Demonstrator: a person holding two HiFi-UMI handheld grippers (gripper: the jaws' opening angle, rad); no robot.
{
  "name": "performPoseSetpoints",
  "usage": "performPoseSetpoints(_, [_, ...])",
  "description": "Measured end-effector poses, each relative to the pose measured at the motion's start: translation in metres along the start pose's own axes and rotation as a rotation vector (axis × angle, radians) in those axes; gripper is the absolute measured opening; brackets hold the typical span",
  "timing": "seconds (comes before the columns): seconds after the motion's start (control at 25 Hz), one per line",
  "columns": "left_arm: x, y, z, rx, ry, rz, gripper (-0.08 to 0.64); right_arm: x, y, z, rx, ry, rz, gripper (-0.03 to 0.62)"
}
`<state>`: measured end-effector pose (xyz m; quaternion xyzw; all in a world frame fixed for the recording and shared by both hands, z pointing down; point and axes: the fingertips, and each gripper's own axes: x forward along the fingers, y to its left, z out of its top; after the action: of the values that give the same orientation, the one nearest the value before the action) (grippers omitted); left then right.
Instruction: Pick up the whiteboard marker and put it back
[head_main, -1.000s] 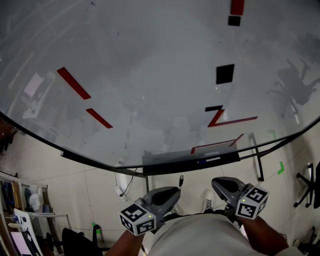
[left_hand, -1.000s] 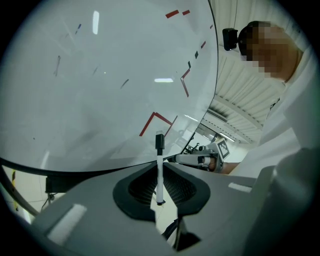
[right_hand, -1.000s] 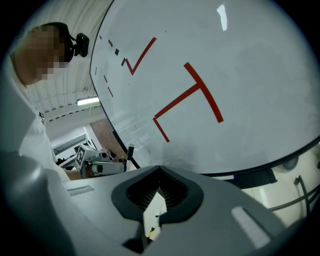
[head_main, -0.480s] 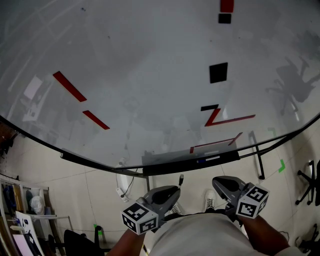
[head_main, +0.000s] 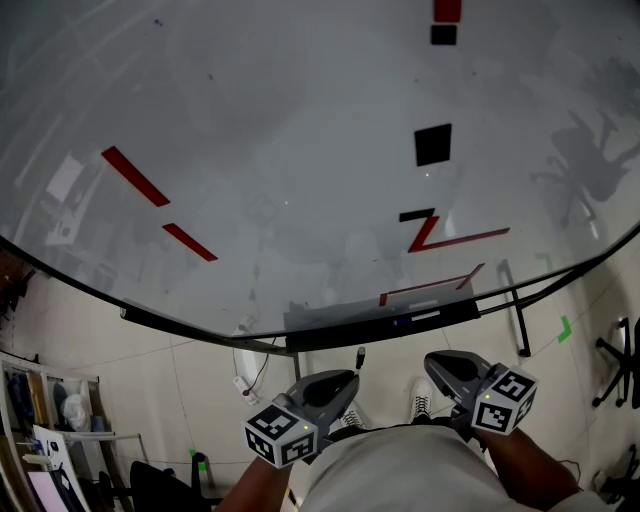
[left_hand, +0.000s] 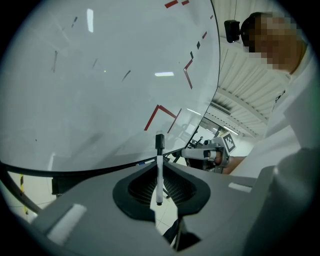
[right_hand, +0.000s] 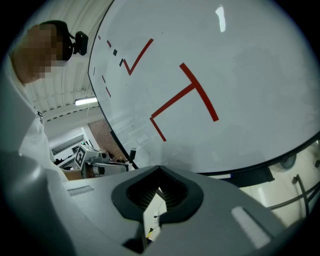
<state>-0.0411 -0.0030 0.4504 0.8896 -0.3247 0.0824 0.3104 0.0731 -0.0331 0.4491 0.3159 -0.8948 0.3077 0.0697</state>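
A whiteboard marker with a white barrel and black cap stands upright between the jaws of my left gripper, which is shut on it. In the head view the marker's black cap pokes out past the left gripper, low in front of the person's body. My right gripper is beside it, level with it, jaws shut with nothing between them. Both point at the whiteboard and its dark tray. From the right gripper view I see the left gripper with the marker.
The whiteboard bears red lines and black square magnets. Small white and blue items lie on the tray. Stand legs, a white object with cables and office chairs are on the tiled floor.
The head view has drifted a little, so the board's marks sit slightly further left and up. Both grippers stay where they were, the left still shut on the marker.
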Motion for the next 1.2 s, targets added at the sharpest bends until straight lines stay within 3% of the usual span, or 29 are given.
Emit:
performPoseSetpoints(0.4, [0.006,0.013,-0.002,0.26,0.097,0.127,0.055,-0.001,0.0,-0.002,-0.007,0.013,0.003,0.002])
performPoseSetpoints(0.68, [0.009,0.017,-0.002,0.261,0.095,0.131,0.055,-0.004,-0.003,-0.001,-0.009,0.016,-0.002,0.002])
performPoseSetpoints(0.96, [0.007,0.036,-0.004,0.454,0.159,0.232,0.055,-0.002,-0.003,-0.002,-0.009,0.023,-0.001,0.002])
performPoseSetpoints(1.08, [0.008,0.038,-0.004,0.486,0.173,0.238,0.055,-0.002,-0.005,-0.003,-0.008,0.024,-0.003,0.002])
performPoseSetpoints(1.2, [0.01,0.038,-0.006,0.47,0.182,0.226,0.055,-0.002,-0.006,-0.004,-0.007,0.023,-0.002,0.002])
